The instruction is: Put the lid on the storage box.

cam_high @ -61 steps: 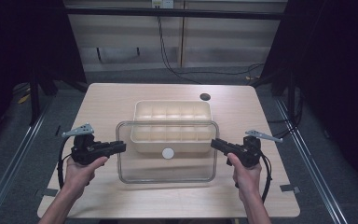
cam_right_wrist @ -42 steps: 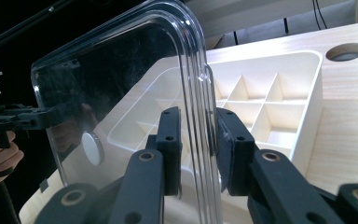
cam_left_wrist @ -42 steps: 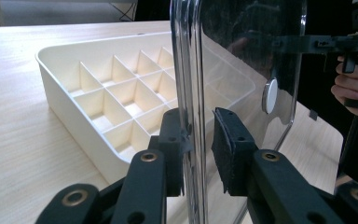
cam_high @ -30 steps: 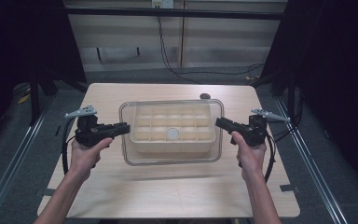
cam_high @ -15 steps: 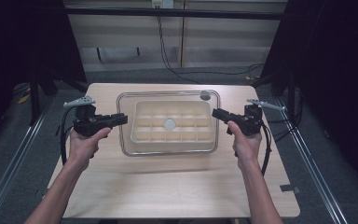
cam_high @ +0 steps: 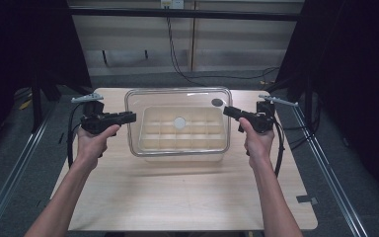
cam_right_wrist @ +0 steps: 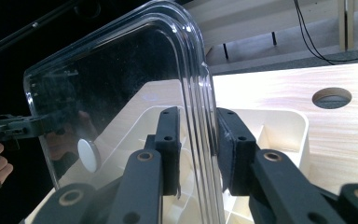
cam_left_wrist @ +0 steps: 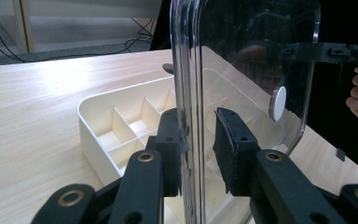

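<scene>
A light wooden table (cam_high: pixel 177 197) carries a dark round hole (cam_high: pixel 217 102) near its far right corner, and a small grey tape patch (cam_high: pixel 307 199) sits at its right edge toward the near corner. A black cable (cam_high: pixel 173 49) hangs down the pale wall panel (cam_high: pixel 237 49) behind and trails along the floor. Metal rails (cam_high: pixel 336 187) flank the table, with black curtains (cam_high: pixel 24 44) on both sides.

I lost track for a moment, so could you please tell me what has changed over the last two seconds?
Both grippers, left gripper and right gripper, carried the clear plastic lid away from the person, from the near side to above the cream divided tray. Each grips the same lid edge as before. The tray and wooden table stayed put.
</scene>
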Motion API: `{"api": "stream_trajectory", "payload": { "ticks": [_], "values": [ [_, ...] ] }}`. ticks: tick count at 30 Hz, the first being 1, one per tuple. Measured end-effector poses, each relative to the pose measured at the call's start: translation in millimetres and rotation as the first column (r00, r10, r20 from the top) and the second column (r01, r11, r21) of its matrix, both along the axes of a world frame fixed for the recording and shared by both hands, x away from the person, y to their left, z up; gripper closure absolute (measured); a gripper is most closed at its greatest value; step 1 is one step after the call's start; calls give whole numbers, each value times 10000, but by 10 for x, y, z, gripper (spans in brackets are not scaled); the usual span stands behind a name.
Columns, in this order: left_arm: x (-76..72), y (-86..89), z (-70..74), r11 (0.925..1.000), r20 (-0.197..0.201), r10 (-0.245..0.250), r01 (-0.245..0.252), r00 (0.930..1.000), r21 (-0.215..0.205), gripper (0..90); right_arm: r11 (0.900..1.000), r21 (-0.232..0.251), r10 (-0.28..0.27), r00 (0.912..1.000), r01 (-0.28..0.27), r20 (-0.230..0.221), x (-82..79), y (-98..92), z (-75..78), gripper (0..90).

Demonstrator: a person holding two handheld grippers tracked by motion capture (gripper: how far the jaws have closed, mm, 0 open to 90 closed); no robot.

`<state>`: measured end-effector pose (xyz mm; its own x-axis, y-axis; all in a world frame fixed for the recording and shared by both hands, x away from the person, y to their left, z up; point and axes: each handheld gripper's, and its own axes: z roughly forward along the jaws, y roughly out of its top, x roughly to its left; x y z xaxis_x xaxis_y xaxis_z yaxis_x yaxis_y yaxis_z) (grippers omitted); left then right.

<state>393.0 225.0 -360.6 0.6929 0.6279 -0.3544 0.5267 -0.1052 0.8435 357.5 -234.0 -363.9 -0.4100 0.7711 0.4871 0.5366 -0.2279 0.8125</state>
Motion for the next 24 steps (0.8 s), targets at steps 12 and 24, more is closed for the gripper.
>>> {"api": "stream_trajectory", "payload": {
  "ticks": [12,24],
  "values": [
    [208,-52,-63,9999,-335,100,-98,9994,62,715,9998,95,-161,9994,164,-310,204,-32,-50,723],
    [331,-100,-90,9995,-713,302,-295,9970,109,708,9993,263,-227,9970,247,-744,352,-64,-137,726]
  ]
}}
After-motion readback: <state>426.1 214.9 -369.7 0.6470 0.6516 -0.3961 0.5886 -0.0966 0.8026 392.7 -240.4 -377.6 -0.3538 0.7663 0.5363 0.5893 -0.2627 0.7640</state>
